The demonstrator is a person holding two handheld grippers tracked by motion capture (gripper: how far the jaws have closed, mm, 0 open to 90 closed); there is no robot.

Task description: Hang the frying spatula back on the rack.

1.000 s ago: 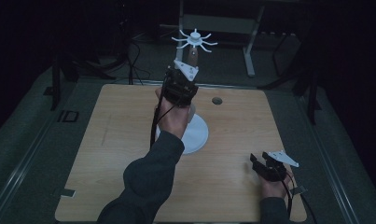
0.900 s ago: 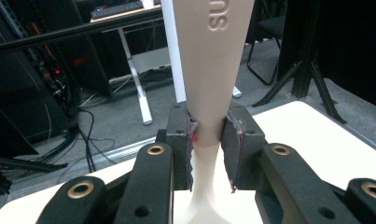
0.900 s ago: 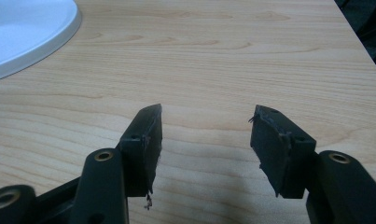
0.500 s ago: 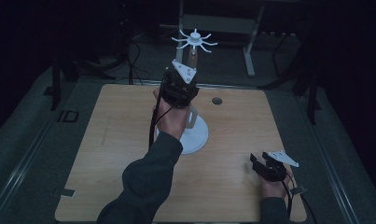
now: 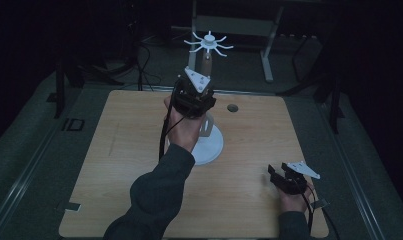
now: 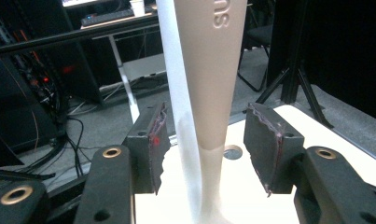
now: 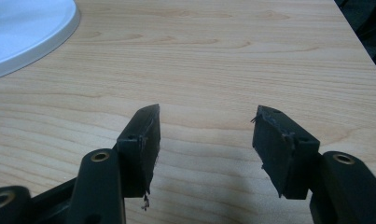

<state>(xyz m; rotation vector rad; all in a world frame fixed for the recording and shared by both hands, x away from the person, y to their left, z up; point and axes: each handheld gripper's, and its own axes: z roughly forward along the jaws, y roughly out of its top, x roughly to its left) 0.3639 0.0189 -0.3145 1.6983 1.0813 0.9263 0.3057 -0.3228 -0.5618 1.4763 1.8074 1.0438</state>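
- Your left hand-held gripper [image 6: 204,140] had just been opening; its pads [image 6: 157,140] stood clear on either side of the beige stem [image 6: 216,70].
- The stem stood upright against the white post [image 6: 176,84] of the stand, whose round base [image 5: 211,145] sat mid-tabletop [image 5: 119,165].
- Your right hand-held gripper [image 7: 204,140] rested open and empty at the tabletop's near right corner, well apart from the stand.

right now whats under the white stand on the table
The white stand rests its round base on the wooden table. The base covers whatever lies beneath it, and the left gripper hides its lower post.
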